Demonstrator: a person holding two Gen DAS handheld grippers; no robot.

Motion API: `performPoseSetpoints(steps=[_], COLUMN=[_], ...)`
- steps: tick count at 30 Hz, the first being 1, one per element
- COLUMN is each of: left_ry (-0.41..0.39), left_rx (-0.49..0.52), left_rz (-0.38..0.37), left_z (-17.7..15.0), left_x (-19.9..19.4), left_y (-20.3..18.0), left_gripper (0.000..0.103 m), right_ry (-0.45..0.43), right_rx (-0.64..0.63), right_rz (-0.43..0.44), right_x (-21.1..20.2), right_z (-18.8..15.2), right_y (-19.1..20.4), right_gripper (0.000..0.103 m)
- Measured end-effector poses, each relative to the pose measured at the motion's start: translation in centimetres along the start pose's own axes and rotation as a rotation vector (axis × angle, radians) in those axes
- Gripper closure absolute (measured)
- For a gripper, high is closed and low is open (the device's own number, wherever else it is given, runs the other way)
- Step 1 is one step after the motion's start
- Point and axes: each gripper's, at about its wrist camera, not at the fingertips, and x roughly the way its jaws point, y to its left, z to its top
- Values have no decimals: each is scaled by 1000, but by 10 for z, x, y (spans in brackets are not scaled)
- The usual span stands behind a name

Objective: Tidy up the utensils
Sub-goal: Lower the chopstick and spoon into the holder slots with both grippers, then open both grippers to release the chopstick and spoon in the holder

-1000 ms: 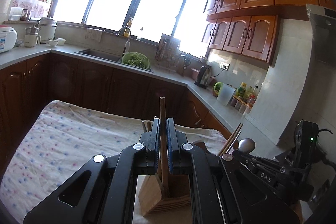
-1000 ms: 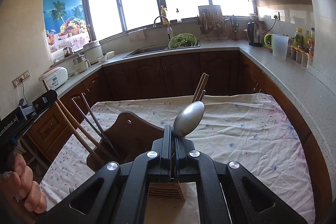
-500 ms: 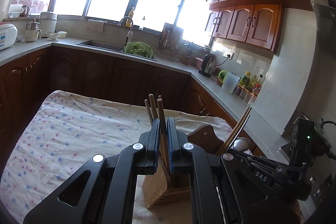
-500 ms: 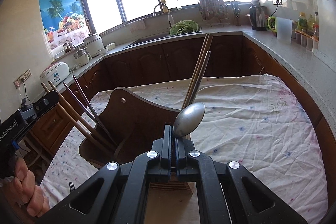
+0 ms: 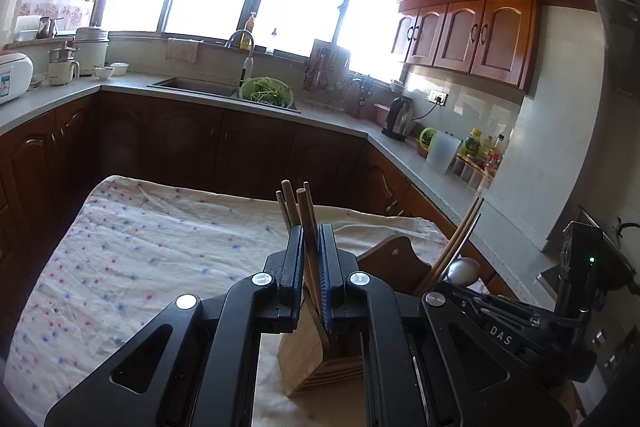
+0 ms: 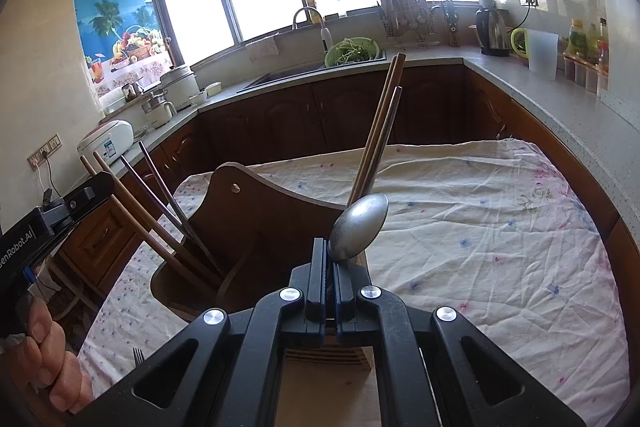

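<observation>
My left gripper (image 5: 311,239) is shut on a wooden chopstick (image 5: 307,215) whose lower end is down in the wooden utensil holder (image 5: 320,355) on the table. Other chopsticks (image 5: 286,203) stand beside it. My right gripper (image 6: 330,251) is shut on the handle of a metal spoon (image 6: 360,227), bowl up, just above the holder (image 6: 256,227). Two dark chopsticks (image 6: 380,131) lean in the holder's near compartment. Several chopsticks (image 6: 160,203) lean out of its left compartment, next to the left gripper (image 6: 60,211). The spoon's bowl also shows in the left wrist view (image 5: 463,270).
The table carries a floral cloth (image 6: 500,227). A fork tip (image 6: 138,355) lies on it at the lower left. Dark cabinets and a counter with a sink (image 5: 192,87), a green colander (image 5: 266,93), a kettle (image 5: 400,119) and bottles surround the table.
The left gripper has lowered its chopstick into the holder among the others. The right gripper with the spoon has come closer to the holder.
</observation>
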Motion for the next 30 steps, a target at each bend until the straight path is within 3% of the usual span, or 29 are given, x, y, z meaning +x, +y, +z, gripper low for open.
performPoseSetpoints(steps=[21,27,30], left_ry=[40,51,52], left_rx=[2,-5,-1], left_rz=[7,7,10], left_z=[-4,-8,-10], left_x=[0,-1,-3], left_y=[-1,-2,-3], left_gripper=[94,81,73], right_ry=[-9,-28,-37], right_rx=[11,19,22], right_rz=[11,-13,-24], right_x=[-6,-14,-17], right_z=[0,-1,-2], right_y=[0,-2,-4], right_gripper=[95,79,64])
